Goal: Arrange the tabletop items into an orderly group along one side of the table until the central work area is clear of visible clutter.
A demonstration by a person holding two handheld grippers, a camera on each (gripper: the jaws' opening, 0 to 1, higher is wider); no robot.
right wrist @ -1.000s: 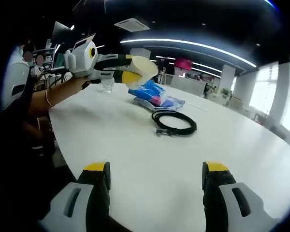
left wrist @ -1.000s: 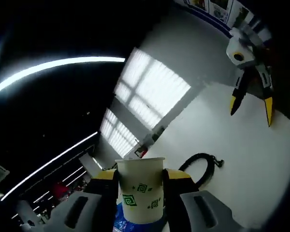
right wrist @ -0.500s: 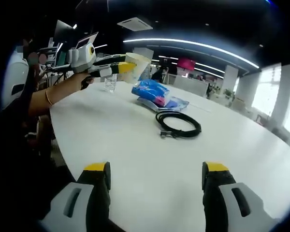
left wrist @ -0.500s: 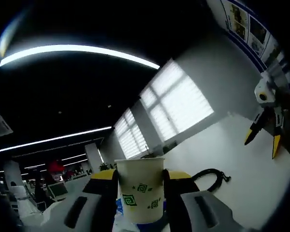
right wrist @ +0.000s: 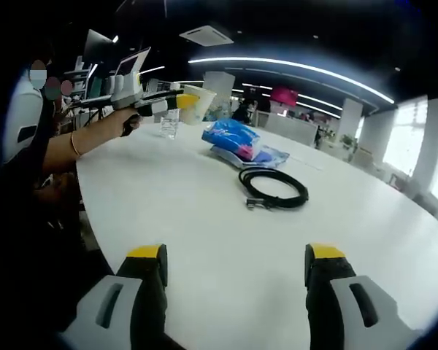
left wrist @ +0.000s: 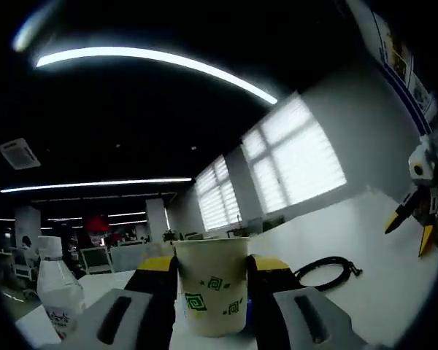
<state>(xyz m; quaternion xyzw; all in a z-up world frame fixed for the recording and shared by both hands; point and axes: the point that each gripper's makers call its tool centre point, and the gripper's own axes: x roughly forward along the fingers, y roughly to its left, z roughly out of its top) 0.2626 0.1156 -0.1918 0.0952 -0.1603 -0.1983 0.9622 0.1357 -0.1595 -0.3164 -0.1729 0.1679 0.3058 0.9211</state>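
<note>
Left gripper (left wrist: 212, 281) is clamped on a white paper cup (left wrist: 211, 294), both yellow-tipped jaws pressed against its sides, cup upright between them with the open rim on top. The cup print is green square-spiral motifs, no readable text. In the right gripper view the same left gripper (right wrist: 177, 101) holds the paper cup (right wrist: 192, 103) in the air above the far left part of the white table (right wrist: 226, 240), with the person's hand (right wrist: 120, 121) and forearm behind it and a thin bracelet (right wrist: 74, 144) on the wrist. Right gripper (right wrist: 233, 262) has its jaws spread wide with nothing between them, low over the near table edge; in the left gripper view it (left wrist: 412, 230) sits at the far right, yellow tips apart. A clear plastic bottle (left wrist: 57, 290) with a white cap stands at the left of the left gripper view; its label has small red and dark marks, too blurred to read. In the right gripper view the bottle (right wrist: 169, 124) stands on the table just below the held cup. A blue packet (right wrist: 234, 138) with a pink patch lies on a flatter blue pack (right wrist: 266, 156), writing not legible. A coiled black cable (right wrist: 274, 188) lies near them toward table centre, its plug end pointing toward the camera; the cable (left wrist: 330, 270) also appears right of the cup in the left gripper view.
</note>
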